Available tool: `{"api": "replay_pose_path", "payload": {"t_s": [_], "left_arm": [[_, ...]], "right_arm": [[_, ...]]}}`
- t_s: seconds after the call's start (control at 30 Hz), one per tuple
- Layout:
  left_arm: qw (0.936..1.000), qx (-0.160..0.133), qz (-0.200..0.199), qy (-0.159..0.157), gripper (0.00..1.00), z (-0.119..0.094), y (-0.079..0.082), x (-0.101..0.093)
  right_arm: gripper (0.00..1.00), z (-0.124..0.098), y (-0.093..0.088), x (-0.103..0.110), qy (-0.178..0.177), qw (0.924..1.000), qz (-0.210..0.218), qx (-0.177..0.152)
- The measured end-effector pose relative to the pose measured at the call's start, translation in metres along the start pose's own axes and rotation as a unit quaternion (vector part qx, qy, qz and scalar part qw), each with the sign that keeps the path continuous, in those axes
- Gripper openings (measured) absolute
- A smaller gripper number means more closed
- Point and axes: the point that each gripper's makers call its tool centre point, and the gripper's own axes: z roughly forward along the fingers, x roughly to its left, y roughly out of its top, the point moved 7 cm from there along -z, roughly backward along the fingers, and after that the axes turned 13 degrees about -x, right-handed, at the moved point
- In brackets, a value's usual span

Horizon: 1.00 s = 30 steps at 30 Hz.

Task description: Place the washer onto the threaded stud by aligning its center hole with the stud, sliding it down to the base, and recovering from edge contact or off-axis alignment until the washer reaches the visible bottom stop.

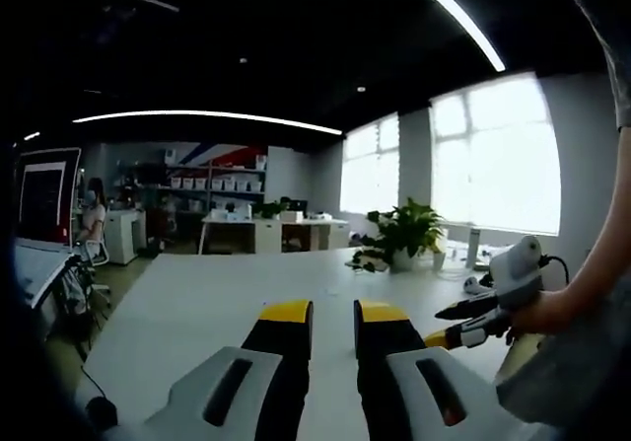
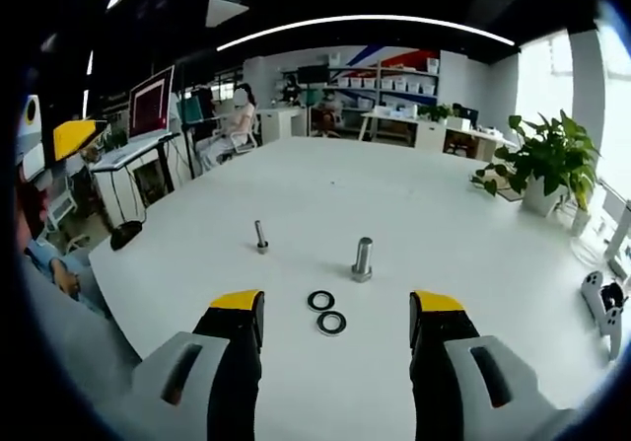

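Two washers (image 2: 325,312) touching, mid-table (image 2: 444,224); thick stud (image 2: 363,259) just beyond, thin stud (image 2: 261,236) beside. Right gripper (image 2: 335,315) spread, empty; left gripper (image 1: 333,315) slightly parted, empty.

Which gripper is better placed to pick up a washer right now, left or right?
Right. The right gripper is open, with two washers lying on the table between its jaws, near the larger stud. The left gripper faces bare tabletop.
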Motion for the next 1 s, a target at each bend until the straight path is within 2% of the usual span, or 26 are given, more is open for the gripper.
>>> {"api": "replay_pose_path", "payload": {"t_s": [0.3, 0.47, 0.8, 1.0], "left_arm": [[0.9993, -0.010, -0.035, 0.010, 0.14, -0.002, 0.001, 0.008], [0.9993, -0.006, -0.035, 0.008, 0.14, -0.001, 0.000, 0.008], [0.9995, -0.001, -0.028, 0.015, 0.14, -0.001, -0.004, 0.009], [0.9997, 0.004, -0.019, 0.012, 0.14, -0.001, -0.005, 0.008]], "right_arm": [[0.62, -0.005, 0.007, 0.011, -0.021, 0.9997, -0.011, 0.004], [0.62, -0.004, 0.004, 0.019, -0.019, 0.9997, -0.012, 0.009], [0.61, 0.013, -0.016, 0.017, 0.002, 0.9992, -0.011, 0.037], [0.60, 0.027, -0.032, 0.007, 0.009, 0.9987, -0.012, 0.049]]}}
